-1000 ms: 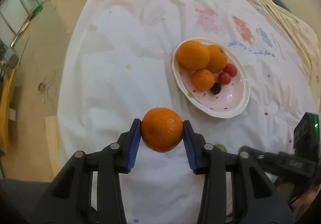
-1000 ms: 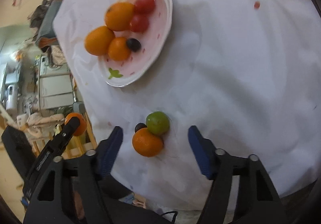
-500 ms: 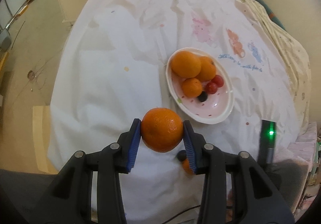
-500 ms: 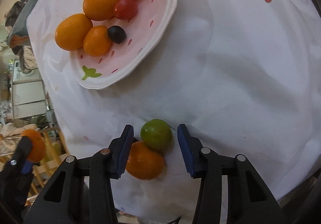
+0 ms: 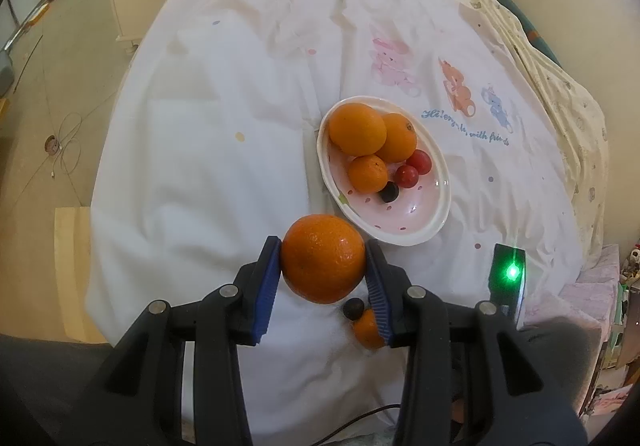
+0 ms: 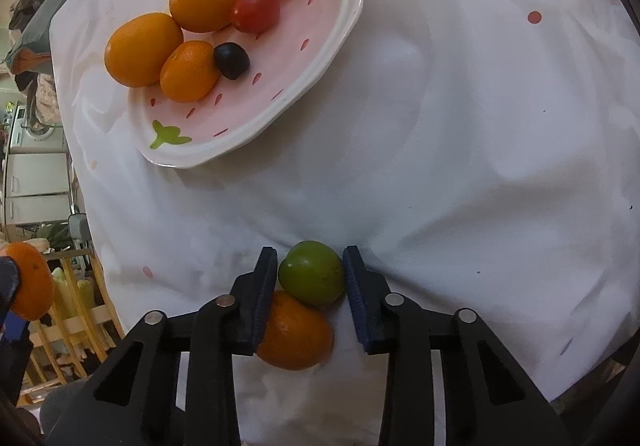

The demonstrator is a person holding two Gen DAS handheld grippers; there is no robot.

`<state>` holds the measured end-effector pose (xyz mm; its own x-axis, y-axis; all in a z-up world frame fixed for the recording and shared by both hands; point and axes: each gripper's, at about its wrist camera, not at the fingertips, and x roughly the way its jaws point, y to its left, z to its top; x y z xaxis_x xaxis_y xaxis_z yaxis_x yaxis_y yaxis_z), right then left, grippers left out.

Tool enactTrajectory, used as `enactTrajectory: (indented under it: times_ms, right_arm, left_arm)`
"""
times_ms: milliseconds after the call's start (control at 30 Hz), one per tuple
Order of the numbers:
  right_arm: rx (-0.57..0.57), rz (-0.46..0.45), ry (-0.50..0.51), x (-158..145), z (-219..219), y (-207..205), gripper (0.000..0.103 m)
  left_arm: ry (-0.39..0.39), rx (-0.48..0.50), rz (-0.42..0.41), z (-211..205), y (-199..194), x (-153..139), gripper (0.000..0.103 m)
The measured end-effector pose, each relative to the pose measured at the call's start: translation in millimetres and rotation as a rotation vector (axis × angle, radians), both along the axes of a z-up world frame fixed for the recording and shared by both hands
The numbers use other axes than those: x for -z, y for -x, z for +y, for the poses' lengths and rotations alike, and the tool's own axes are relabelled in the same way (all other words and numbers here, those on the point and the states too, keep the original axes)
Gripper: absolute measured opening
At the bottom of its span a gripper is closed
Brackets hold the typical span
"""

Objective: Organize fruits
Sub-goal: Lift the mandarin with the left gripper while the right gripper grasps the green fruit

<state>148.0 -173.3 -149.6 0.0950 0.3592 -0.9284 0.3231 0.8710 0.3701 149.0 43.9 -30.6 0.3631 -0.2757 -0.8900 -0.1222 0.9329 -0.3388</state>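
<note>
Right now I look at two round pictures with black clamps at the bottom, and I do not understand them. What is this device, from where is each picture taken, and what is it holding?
No robot here: a person holds a two-finger clamp in each hand, each with a wide-angle camera looking along its fingers.

The left camera shows the left gripper clamped on a big orange above the white cloth.

The right camera shows the right gripper closing on a green fruit, its blue pads at both sides. A small orange lies against that fruit.

Beyond stands a pink plate holding three oranges, two red tomatoes and a dark berry. Another dark berry lies on the cloth.
</note>
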Motion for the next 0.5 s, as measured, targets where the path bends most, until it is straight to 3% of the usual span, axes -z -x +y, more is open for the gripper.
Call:
enactTrajectory:
  times_ms: [500]
  right_arm:
    - [0.053,-0.034,-0.097,-18,-47,1,0.031]
  left_arm:
    - [-0.065,-0.002,0.029,-4,-3,14,0.037]
